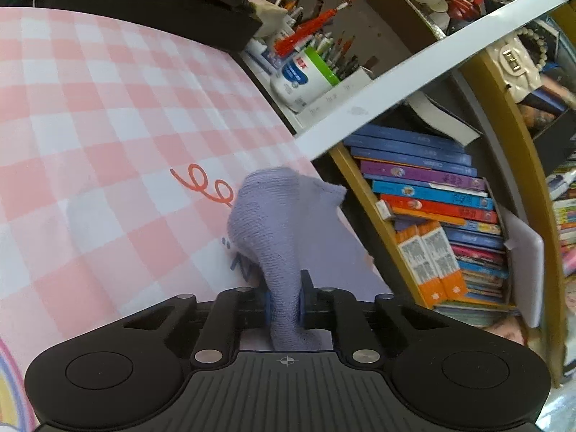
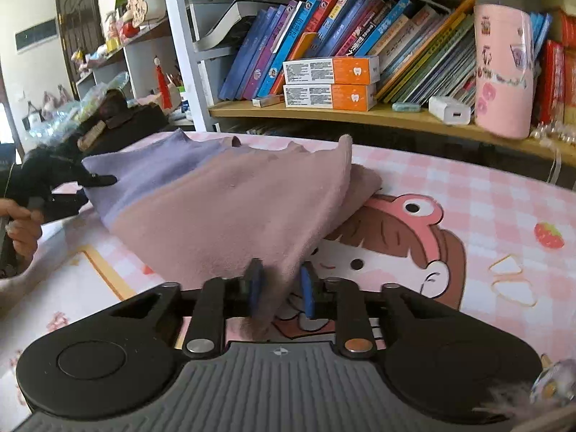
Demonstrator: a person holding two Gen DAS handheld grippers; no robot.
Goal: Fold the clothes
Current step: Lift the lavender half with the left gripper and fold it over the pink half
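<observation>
A knitted garment, lilac at one end and dusty pink at the other (image 2: 230, 201), is held up off the pink checked tablecloth (image 2: 468, 194). My left gripper (image 1: 284, 300) is shut on its lilac end (image 1: 277, 216); that gripper also shows at the left of the right wrist view (image 2: 90, 180), pinching the lilac corner. My right gripper (image 2: 280, 288) has the pink corner hanging between its blue pads (image 2: 256, 280); the left pad touches the cloth, and a gap shows by the right pad. The cloth's far edge rests on the table.
A bookshelf with leaning books (image 2: 342, 36), two orange boxes (image 2: 331, 82), a white charger (image 2: 450, 109) and a pink cup (image 2: 504, 72) stands behind the table. A pen holder (image 1: 316, 57) and a black box (image 2: 126, 122) sit at the table's far end.
</observation>
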